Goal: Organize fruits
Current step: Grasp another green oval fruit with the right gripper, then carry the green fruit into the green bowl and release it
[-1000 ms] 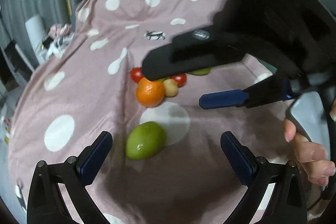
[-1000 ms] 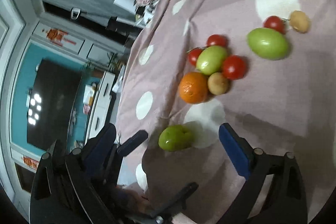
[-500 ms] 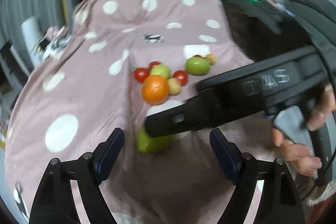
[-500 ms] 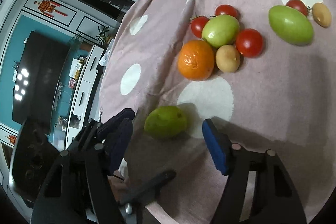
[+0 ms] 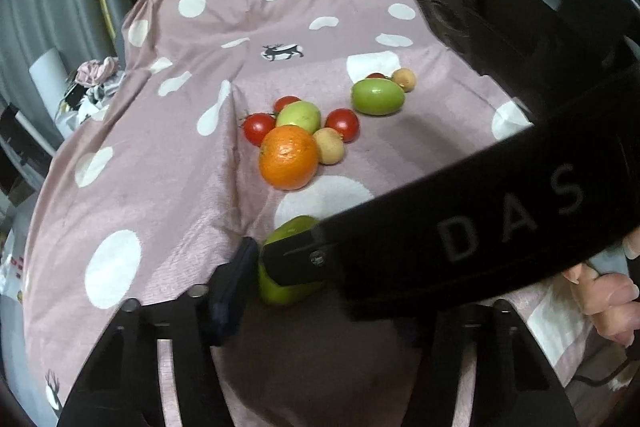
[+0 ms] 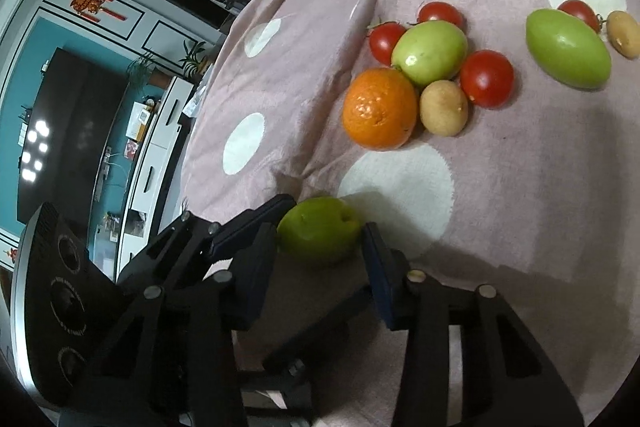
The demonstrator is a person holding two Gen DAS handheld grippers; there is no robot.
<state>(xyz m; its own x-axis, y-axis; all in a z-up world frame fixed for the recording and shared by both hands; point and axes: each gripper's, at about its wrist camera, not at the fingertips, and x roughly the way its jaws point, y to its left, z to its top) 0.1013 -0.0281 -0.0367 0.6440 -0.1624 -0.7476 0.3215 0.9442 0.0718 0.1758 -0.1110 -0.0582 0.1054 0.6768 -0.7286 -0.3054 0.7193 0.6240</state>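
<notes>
A green fruit (image 6: pixel 318 231) lies alone on the pink dotted cloth (image 6: pixel 520 187), nearest me. My right gripper (image 6: pixel 320 255) has its blue pads on either side of it, touching or nearly so. In the left wrist view the fruit (image 5: pixel 280 267) sits beside my left gripper's left pad (image 5: pixel 236 279); the right gripper's body (image 5: pixel 460 235) crosses in front and hides the other pad. Farther off lie an orange (image 6: pixel 379 109), a green fruit (image 6: pixel 430 51), several red tomatoes (image 6: pixel 486 78) and a brown fruit (image 6: pixel 443 107) in a cluster.
Another green fruit (image 6: pixel 568 49) with a tomato (image 6: pixel 578 11) and a small brown fruit (image 6: pixel 623 33) lies apart at the far right. The cloth drops off at the left edge (image 6: pixel 208 115), beyond it a room with cabinets.
Both grippers have moved in on the near green fruit. The right gripper's jaws have narrowed around it. The right gripper's body now crosses the left view lower down.
</notes>
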